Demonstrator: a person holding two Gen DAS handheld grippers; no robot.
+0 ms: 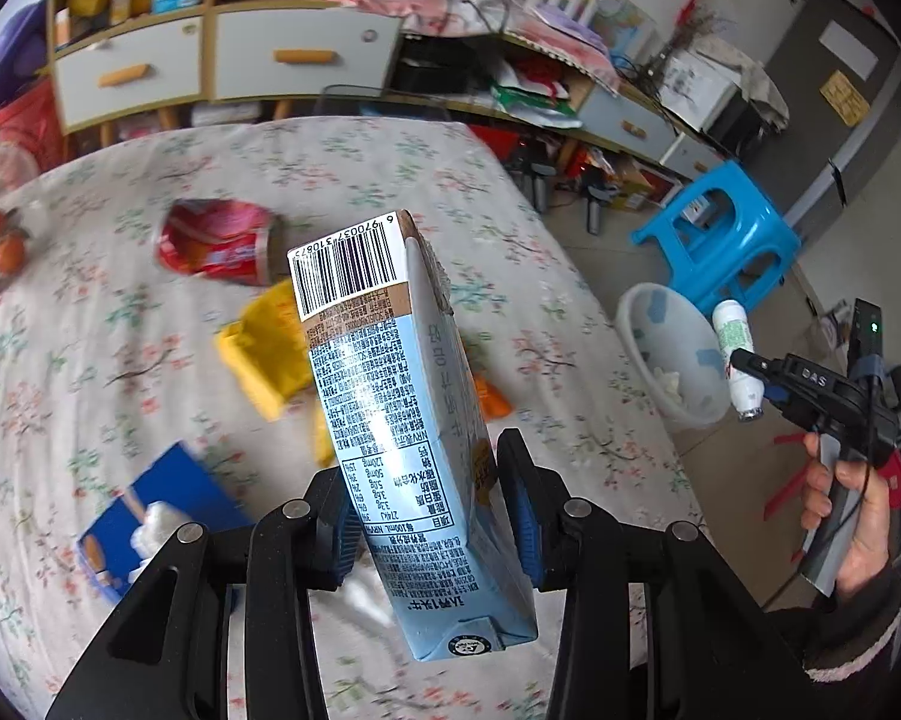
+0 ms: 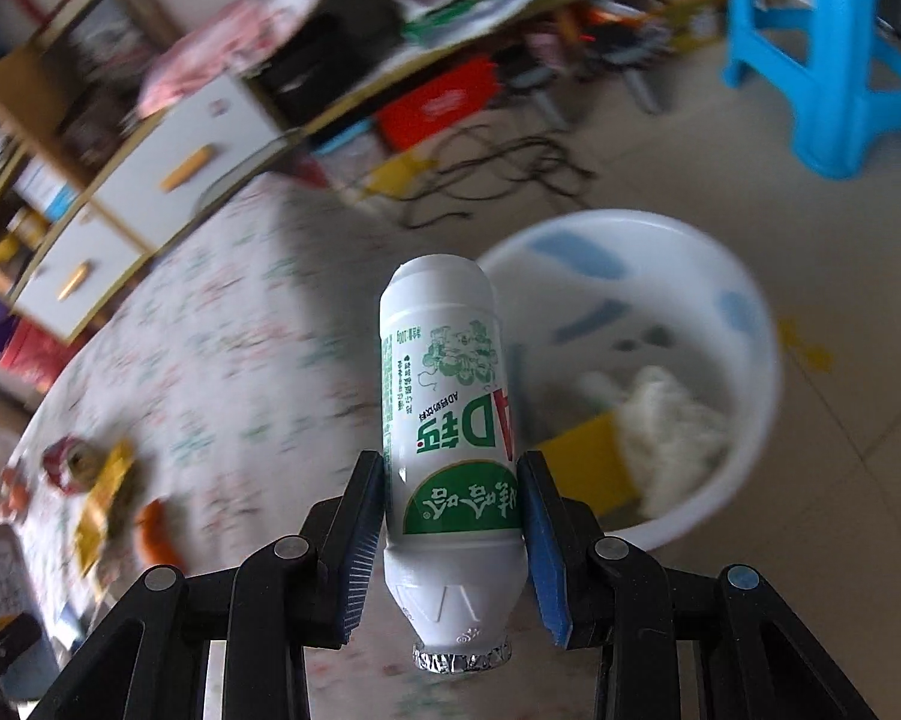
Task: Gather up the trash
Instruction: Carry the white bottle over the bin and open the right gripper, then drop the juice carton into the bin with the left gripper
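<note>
My left gripper [image 1: 432,516] is shut on a light-blue drink carton [image 1: 384,384] with a barcode at its far end, held tilted above the floral tablecloth [image 1: 360,168]. My right gripper [image 2: 450,516] is shut on a small white bottle [image 2: 444,408] with a green label, foil cap toward the camera. The bottle hangs just left of a white basin [image 2: 678,294] on the floor, over the table's edge. In the left wrist view the right gripper [image 1: 744,363], in a person's hand [image 1: 852,510], holds the bottle [image 1: 733,354] beside the basin [image 1: 660,330].
A crushed red can [image 1: 216,240], a yellow wrapper [image 1: 264,348], an orange scrap [image 1: 492,396] and a blue box [image 1: 150,516] lie on the table. The basin holds white tissue [image 2: 666,426] and a yellow piece [image 2: 588,468]. A blue stool [image 1: 720,234] stands behind the basin.
</note>
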